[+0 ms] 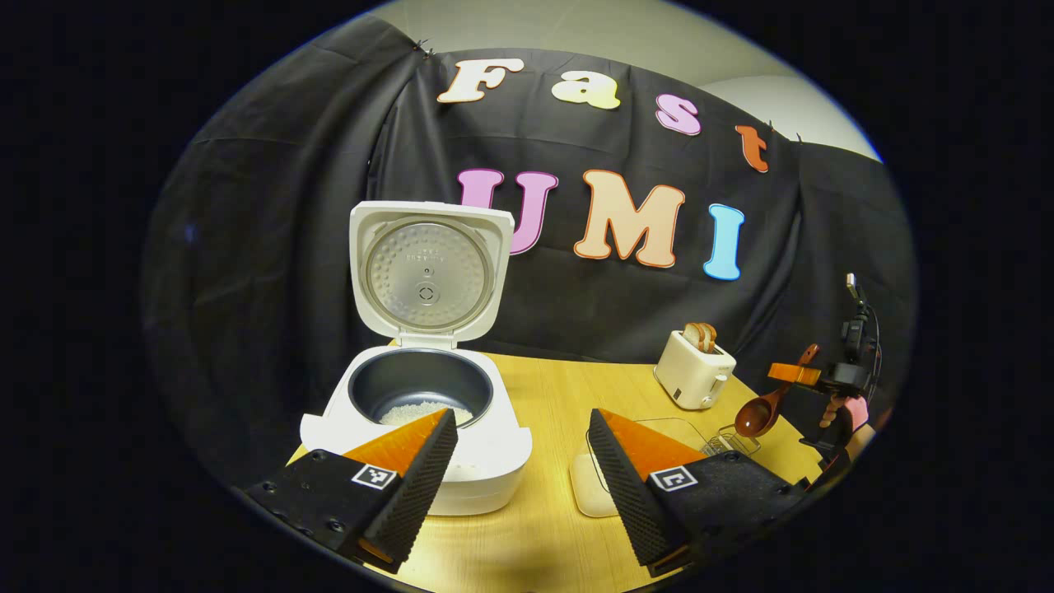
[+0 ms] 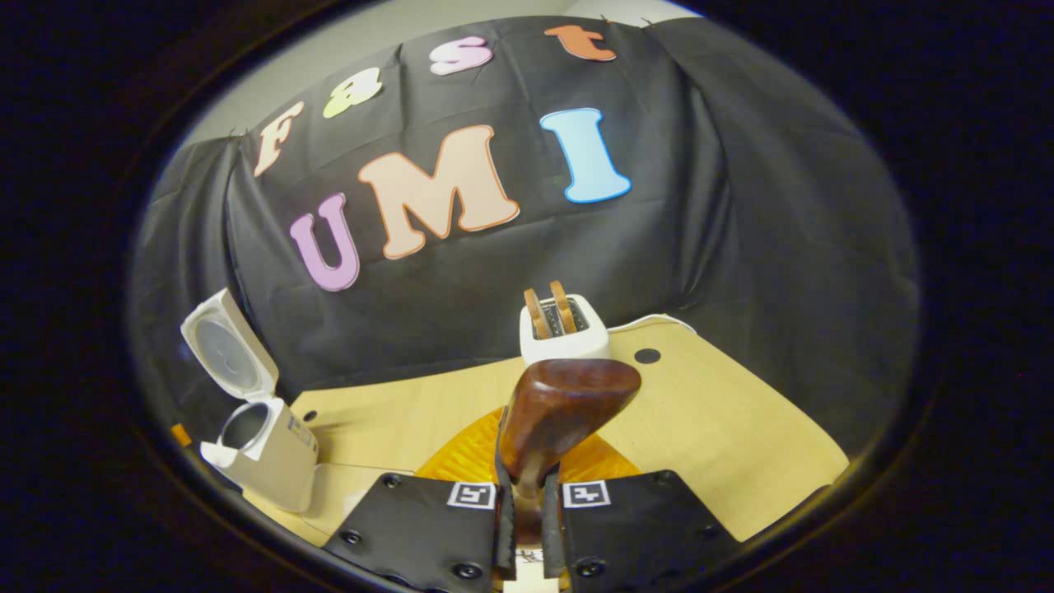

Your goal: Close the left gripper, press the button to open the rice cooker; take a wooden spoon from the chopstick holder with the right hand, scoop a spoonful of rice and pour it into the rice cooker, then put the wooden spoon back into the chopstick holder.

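The white rice cooker (image 1: 428,461) stands open with its lid (image 1: 424,272) upright, and some white rice (image 1: 424,412) lies in its dark pot. My left gripper (image 1: 521,420) is open just in front of the cooker, with nothing between its fingers. Far to the right, my right gripper (image 1: 797,375) holds the wooden spoon (image 1: 759,414) in the air above a wire chopstick holder (image 1: 731,441). In the right gripper view, my right gripper (image 2: 527,486) is shut on the handle of the wooden spoon (image 2: 568,403). The spoon's bowl points forward, and the open cooker (image 2: 263,445) stands at the far left.
A white toaster (image 1: 693,372) holding bread slices stands at the back right of the wooden table (image 1: 543,387); it also sits behind the spoon (image 2: 564,329). A clear container (image 1: 671,428) and a white flat object (image 1: 589,490) lie right of the cooker. A dark hole (image 2: 647,356) marks the tabletop.
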Motion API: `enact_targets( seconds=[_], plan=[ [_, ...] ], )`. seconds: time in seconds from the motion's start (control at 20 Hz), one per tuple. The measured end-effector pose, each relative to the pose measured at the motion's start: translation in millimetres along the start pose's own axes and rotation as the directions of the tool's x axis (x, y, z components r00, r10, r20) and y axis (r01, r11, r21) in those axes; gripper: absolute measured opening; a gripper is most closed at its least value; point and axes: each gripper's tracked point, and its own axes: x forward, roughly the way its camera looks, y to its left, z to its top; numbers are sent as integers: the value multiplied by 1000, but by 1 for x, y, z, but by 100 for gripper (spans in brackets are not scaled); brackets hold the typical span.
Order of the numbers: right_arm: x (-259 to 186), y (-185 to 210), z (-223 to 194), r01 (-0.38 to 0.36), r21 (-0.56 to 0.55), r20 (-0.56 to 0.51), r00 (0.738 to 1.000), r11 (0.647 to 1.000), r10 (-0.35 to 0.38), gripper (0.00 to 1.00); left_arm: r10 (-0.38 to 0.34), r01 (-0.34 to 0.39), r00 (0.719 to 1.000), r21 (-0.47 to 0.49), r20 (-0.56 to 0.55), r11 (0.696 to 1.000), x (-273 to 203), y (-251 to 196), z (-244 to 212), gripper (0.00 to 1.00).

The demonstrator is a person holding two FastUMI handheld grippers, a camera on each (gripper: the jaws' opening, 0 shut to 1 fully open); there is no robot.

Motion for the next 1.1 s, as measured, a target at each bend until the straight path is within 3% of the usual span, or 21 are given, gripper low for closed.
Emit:
enact_targets(
  seconds=[0.35,0.55,0.85,1.05,1.1],
  plan=[
    [11,12,-34,-44,-121,-68,997,992,36,16,30,-30,1000,7,5,1000,-3,-5,1,95],
    [18,13,-57,-40,-121,-98,995,992,28,14,39,-39,999,31,9,999,-5,-3,3,95],
    [15,8,-63,-37,-59,-102,994,998,31,19,20,-20,1000,4,20,1000,-1,-4,9,95],
    [5,-2,-49,-16,-44,-56,998,999,13,43,-16,18,999,-44,38,999,5,-10,18,95],
    [-1,-3,-46,-13,-34,-52,999,999,12,56,-21,23,999,-56,43,998,7,-10,21,95]
  ],
)
